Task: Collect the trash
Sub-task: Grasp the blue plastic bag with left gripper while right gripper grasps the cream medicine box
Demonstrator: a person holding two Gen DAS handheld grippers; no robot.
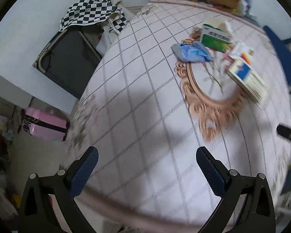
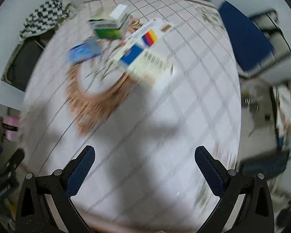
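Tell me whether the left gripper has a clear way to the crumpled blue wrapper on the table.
Probably yes. The left gripper is open and empty, and only bare tablecloth lies between it and the blue wrapper. The green box sits just beyond the wrapper.

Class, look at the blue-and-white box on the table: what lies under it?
The blue-and-white box rests on the tablecloth, covering part of its printed ornate oval frame. Whatever lies beneath the box is hidden.

Your light is even and soft, broad grey shadows lying on the tablecloth (image 1: 145,101) below the boxes (image 2: 143,58), which smear with motion blur; fisheye bends the edges.
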